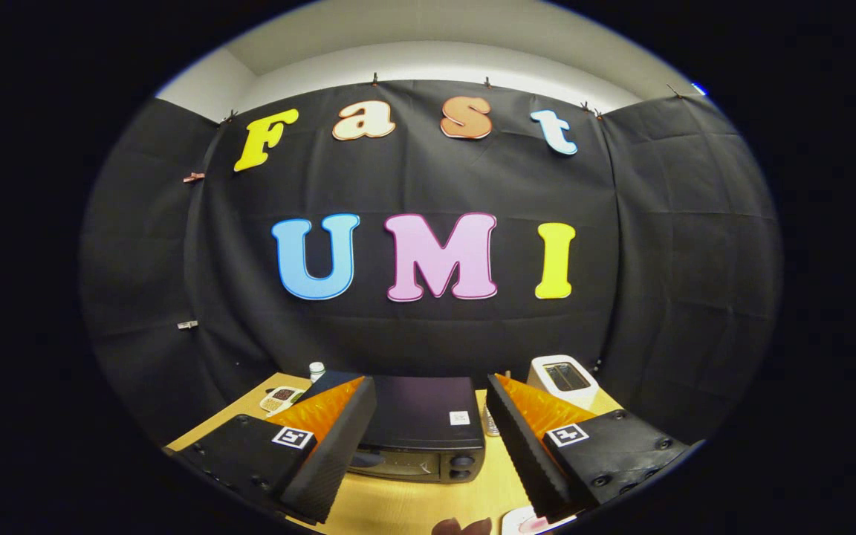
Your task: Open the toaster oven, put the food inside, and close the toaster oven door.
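The jaws (428, 446) stand wide open with nothing held between them, raised above a light wooden tabletop (413, 505) and looking down and forward over it. Just ahead of them, seen through the gap, sits the toaster oven (422, 431), a dark box whose flat top faces up toward the camera. Its long axis runs side to side across the gap, and its front, with the glass door and two round knobs at the right end, points back toward the jaws. The door looks shut against the body. A small white sticker lies on the oven's top near its right side. Beyond the right finger, at the back of the tabletop near the black cloth wall, stands a white toaster (563, 379) with a slot in its top. Beyond the left finger rests a white tray (281, 399) of small dark pieces, and a small white-capped bottle (316, 370) stands just behind it. Close under the jaws, part of a pale plate (521, 522) and some brownish food (461, 527) beside it show on the tabletop.
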A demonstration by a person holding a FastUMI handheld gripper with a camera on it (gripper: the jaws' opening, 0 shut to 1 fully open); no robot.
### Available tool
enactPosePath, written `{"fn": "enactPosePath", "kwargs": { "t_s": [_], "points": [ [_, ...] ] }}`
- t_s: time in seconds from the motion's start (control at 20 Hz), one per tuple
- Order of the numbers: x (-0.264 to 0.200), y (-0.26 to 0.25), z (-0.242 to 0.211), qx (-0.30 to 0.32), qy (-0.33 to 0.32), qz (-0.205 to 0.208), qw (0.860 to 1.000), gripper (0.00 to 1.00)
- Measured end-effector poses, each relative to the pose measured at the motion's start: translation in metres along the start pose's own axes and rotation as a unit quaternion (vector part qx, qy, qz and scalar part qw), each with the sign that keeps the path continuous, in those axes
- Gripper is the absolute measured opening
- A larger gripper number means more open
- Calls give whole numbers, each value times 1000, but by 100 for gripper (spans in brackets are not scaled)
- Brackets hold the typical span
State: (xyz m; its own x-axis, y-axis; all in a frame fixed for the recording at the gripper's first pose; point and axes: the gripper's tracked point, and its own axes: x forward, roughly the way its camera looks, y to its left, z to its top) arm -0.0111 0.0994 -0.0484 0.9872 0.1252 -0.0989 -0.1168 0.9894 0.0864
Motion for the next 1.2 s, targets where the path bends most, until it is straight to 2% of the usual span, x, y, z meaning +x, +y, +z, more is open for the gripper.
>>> {"fn": "enactPosePath", "kwargs": {
  "t_s": [0.4,0.8,1.2],
  "points": [
    [27,56,-72,20,77,25,997,98],
    [65,78,-170,33,192,11,981,100],
    [89,108,-190,29,210,1,977,99]
  ]
}}
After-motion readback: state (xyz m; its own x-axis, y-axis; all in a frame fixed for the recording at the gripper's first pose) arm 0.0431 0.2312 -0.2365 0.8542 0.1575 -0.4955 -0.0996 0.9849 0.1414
